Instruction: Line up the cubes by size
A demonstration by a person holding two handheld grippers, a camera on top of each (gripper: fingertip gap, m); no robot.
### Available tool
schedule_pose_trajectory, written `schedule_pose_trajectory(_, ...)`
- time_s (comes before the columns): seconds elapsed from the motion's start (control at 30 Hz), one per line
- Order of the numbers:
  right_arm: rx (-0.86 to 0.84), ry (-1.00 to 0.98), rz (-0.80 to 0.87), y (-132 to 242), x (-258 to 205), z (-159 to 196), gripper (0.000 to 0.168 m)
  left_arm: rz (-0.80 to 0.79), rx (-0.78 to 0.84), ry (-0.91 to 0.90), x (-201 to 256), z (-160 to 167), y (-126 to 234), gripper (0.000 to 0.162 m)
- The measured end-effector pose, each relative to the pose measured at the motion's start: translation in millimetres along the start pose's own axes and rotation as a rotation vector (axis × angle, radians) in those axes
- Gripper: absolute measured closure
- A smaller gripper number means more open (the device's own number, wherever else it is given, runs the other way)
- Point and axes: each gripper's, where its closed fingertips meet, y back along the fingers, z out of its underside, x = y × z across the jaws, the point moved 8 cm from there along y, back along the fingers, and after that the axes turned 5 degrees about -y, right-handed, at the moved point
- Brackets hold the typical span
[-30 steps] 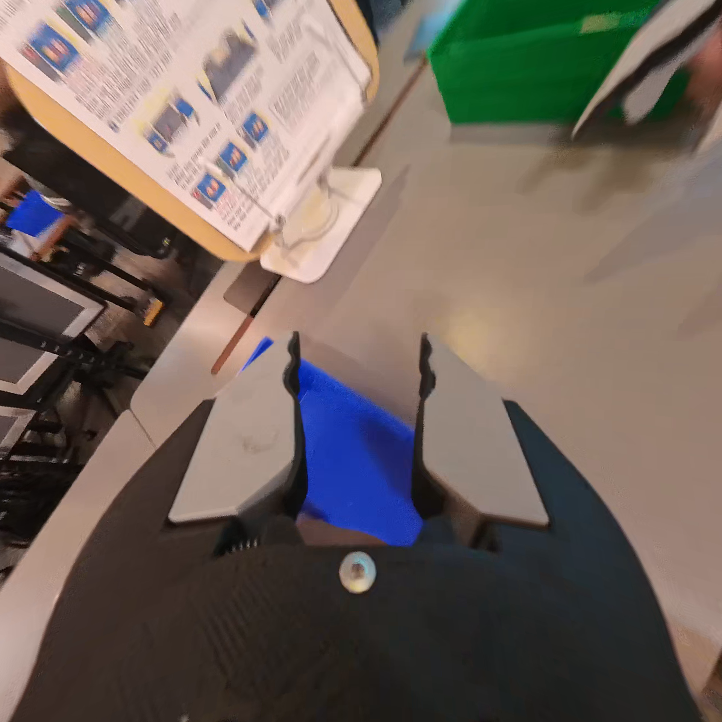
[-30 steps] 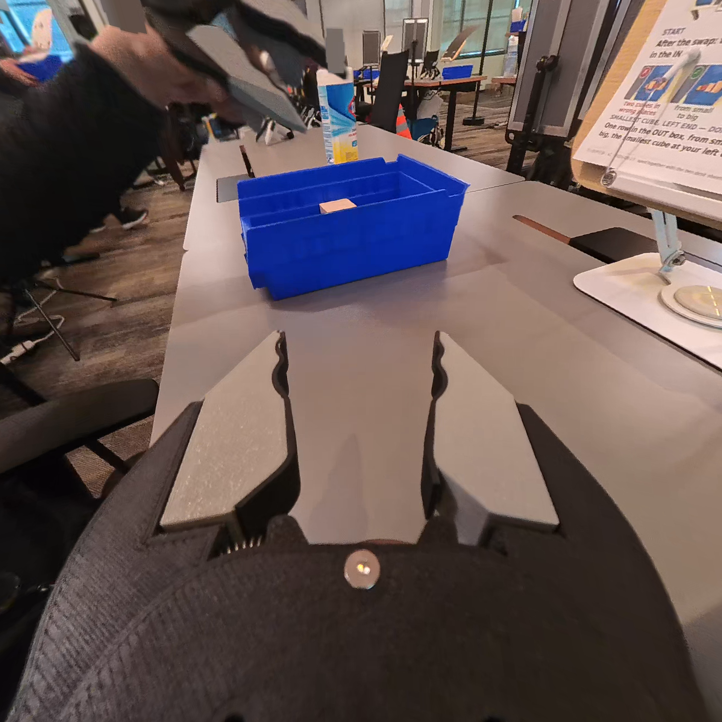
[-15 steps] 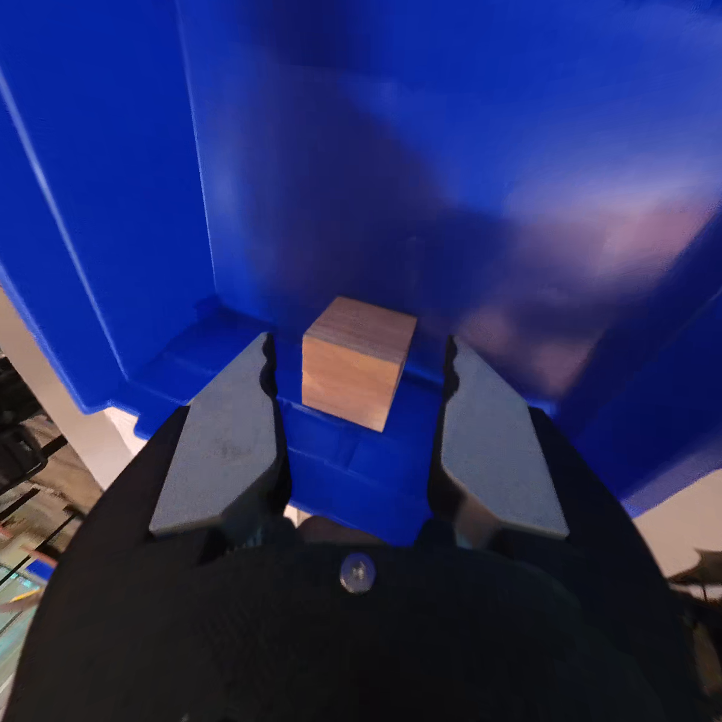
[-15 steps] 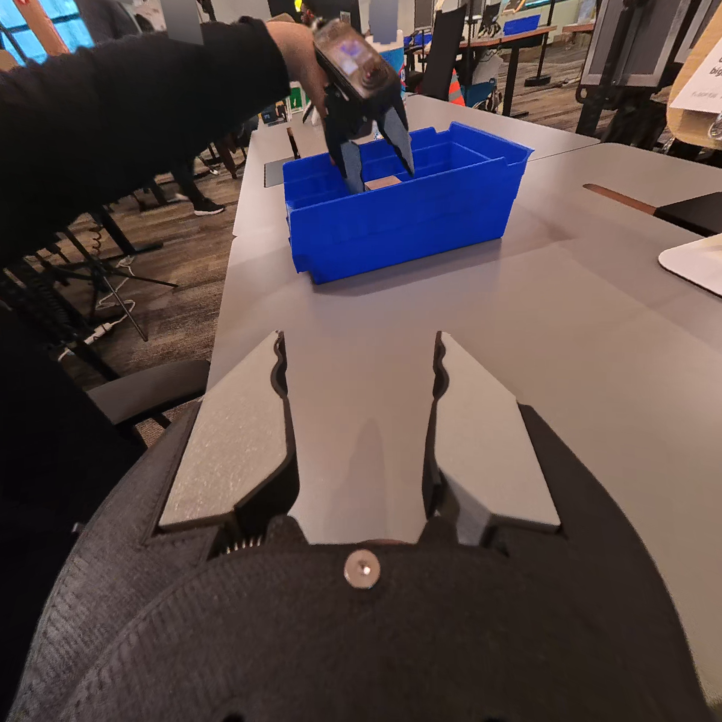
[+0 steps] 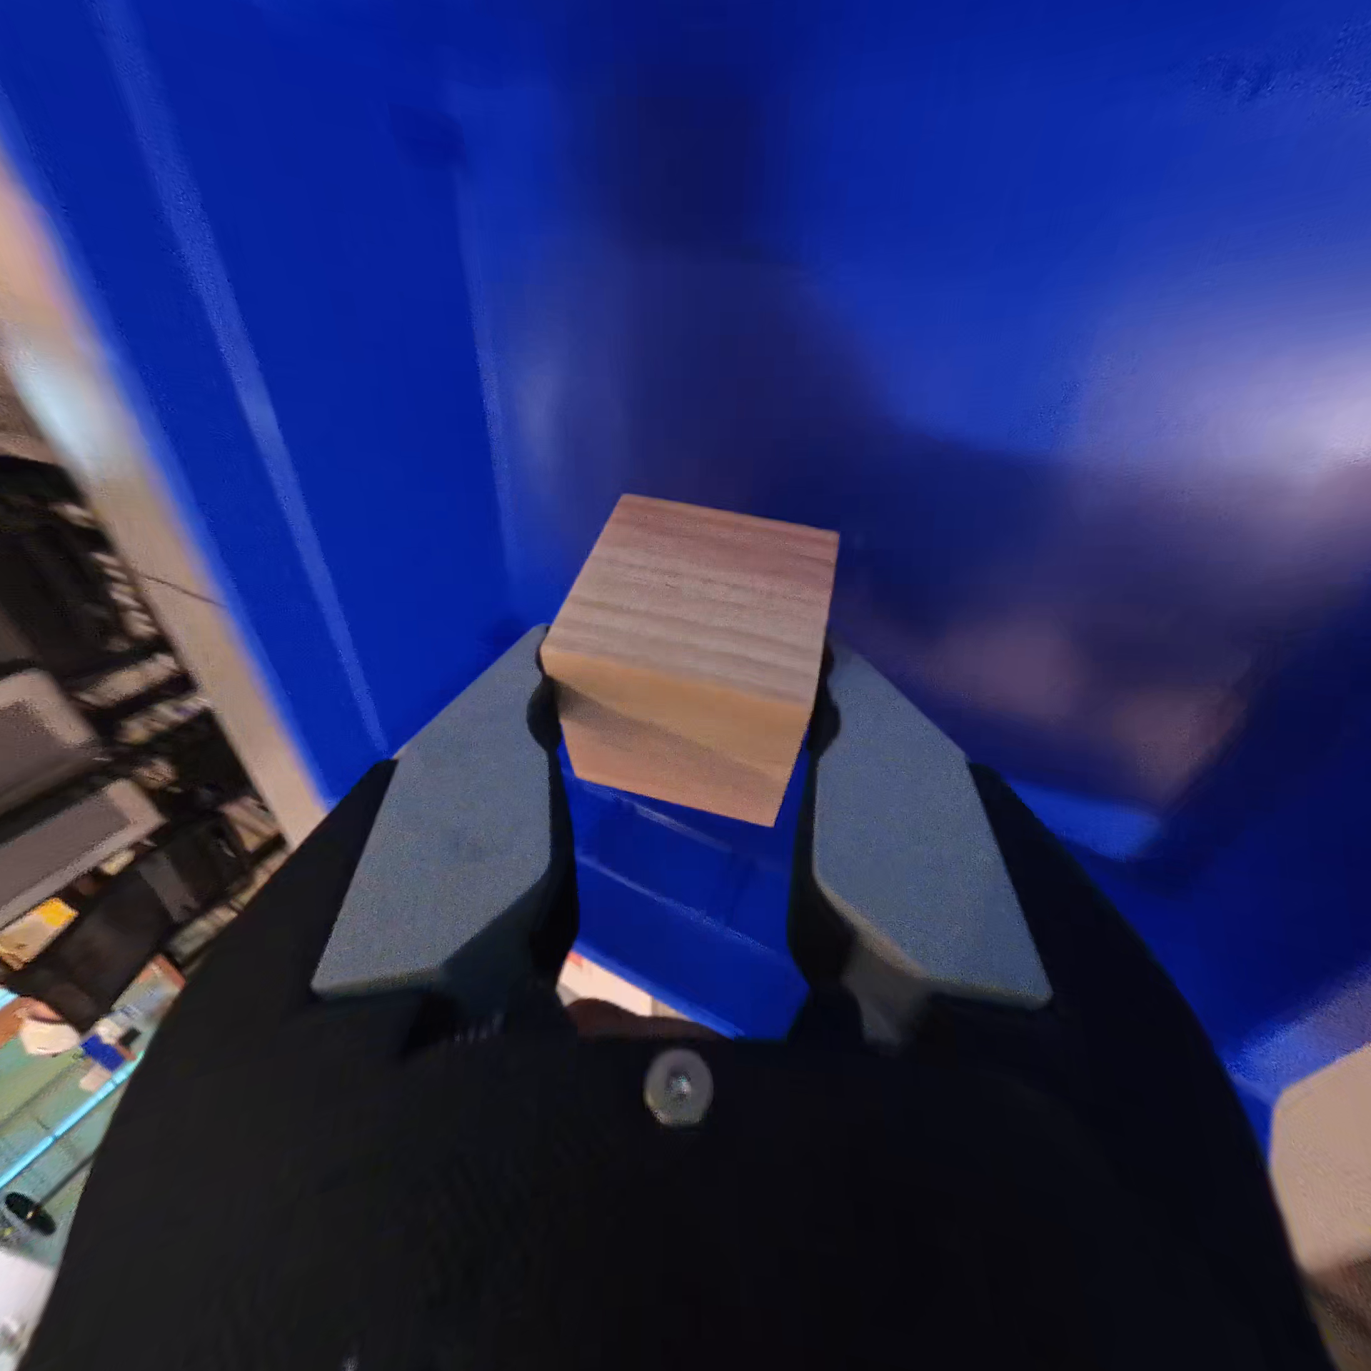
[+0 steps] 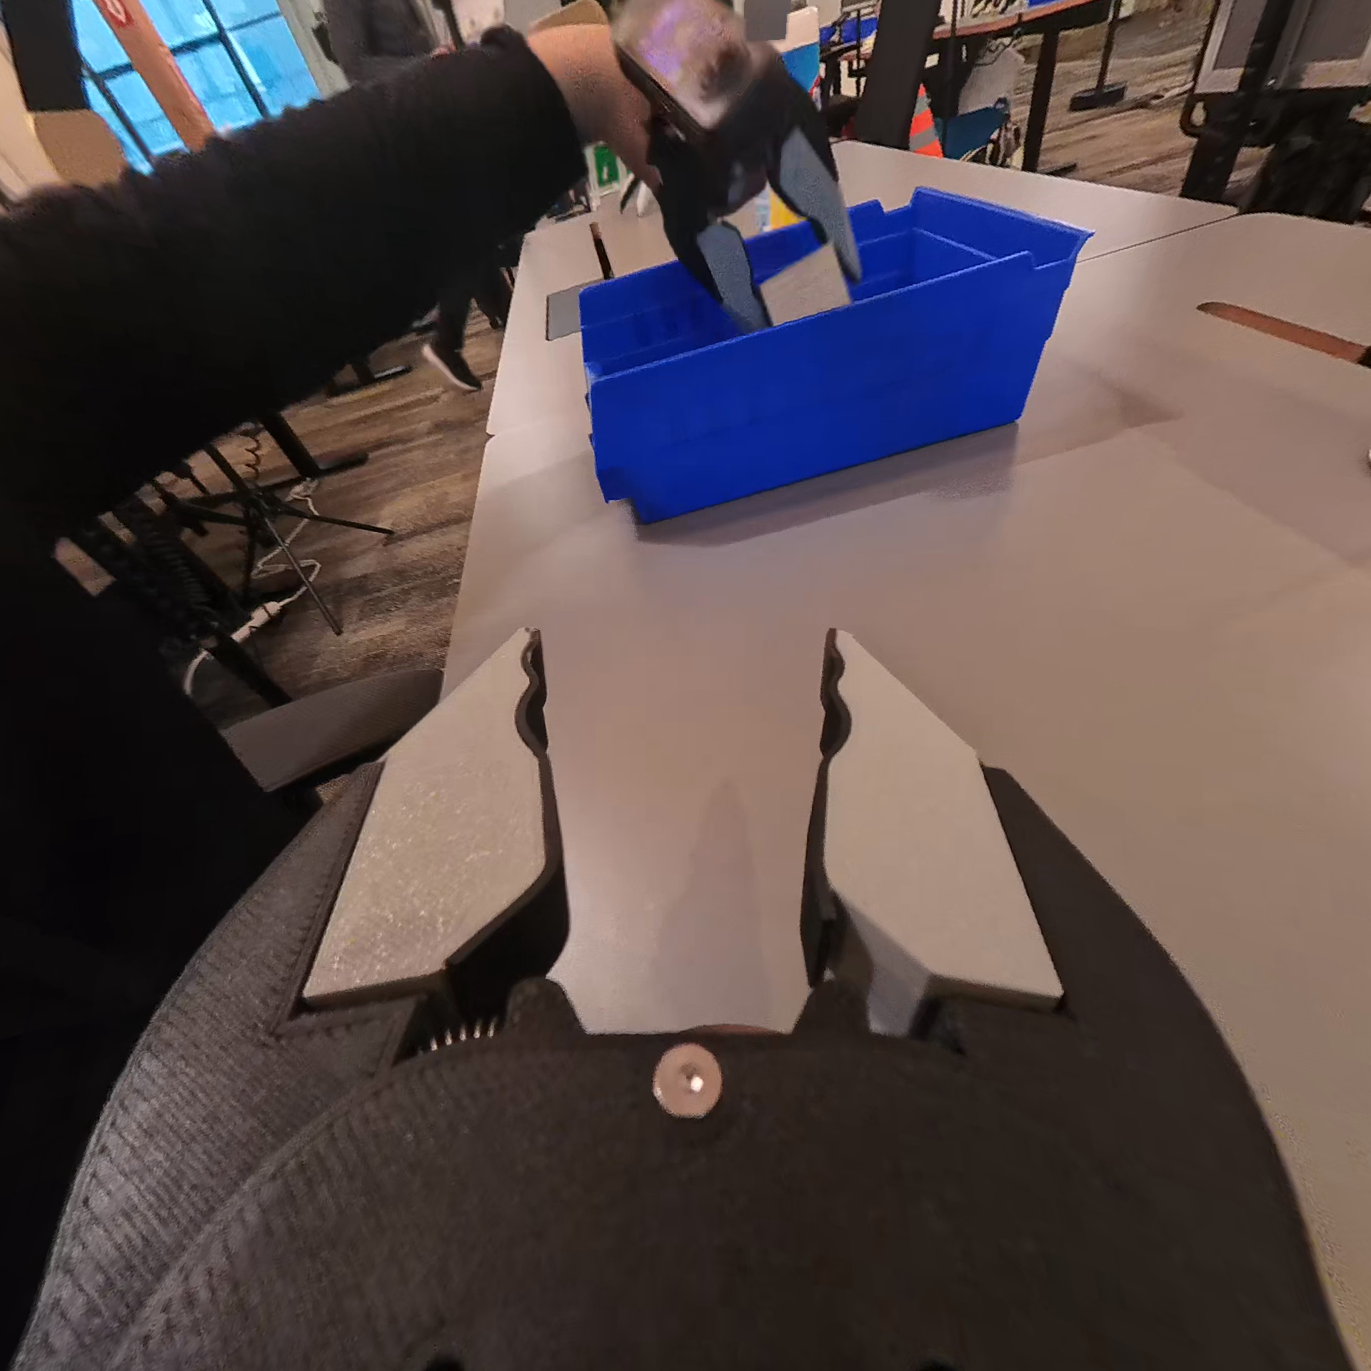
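Note:
A wooden cube [image 5: 690, 653] sits between the fingertips of my left gripper [image 5: 686, 671], inside the blue bin [image 5: 964, 297]. Both pads press on its sides, so the gripper is shut on it. The right wrist view shows the same: the left gripper [image 6: 805, 297] reaches down into the blue bin [image 6: 816, 400] with the cube [image 6: 807, 291] clamped between its fingers, at about rim height. My right gripper [image 6: 681, 668] is open and empty, low over the grey table [image 6: 1039, 630] in front of the bin.
A person's arm in a black sleeve [image 6: 297, 222] reaches across from the left to the bin. The table's left edge drops to a wooden floor with a tripod and cables [image 6: 282, 549]. A dark chair [image 6: 334, 727] stands by that edge. A brown slot [image 6: 1291, 337] lies at the right.
My left gripper came down into the blue bin, moved onto the wooden cube, and its fingers closed from wide open onto the cube's sides. My right gripper stayed open in place.

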Motion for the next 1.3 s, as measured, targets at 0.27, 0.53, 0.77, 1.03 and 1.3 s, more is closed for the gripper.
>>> schedule_pose_trajectory(0.27, 0.135, -0.187, -0.199, 4.7, -3.4, -22.2, 0.080, -0.474, 0.600, -0.107, 48.2, -133.4, 122.1, 0.096)
schedule_pose_trajectory(0.53, 0.217, -0.291, -0.367, -6.0, -28.4, -45.9, 0.074, -0.586, 0.928, -0.254, 112.7, -255.9, 172.9, 0.096)
schedule_pose_trajectory(0.77, 0.198, -0.234, -0.411, 3.5, -45.2, -37.8, 0.111, -0.575, 0.998, -0.220, 125.2, -283.6, 172.0, 0.096)
schedule_pose_trajectory(1.03, 0.104, -0.124, -0.176, 40.1, -39.6, -38.0, 0.111, -0.485, 1.159, 0.048, 142.3, -269.0, 149.7, 0.113)
schedule_pose_trajectory(1.3, -0.314, 0.340, 0.463, 190.6, 28.1, -74.2, 0.111, -0.334, 1.259, 0.312, 171.5, -241.7, 116.7, 0.162)
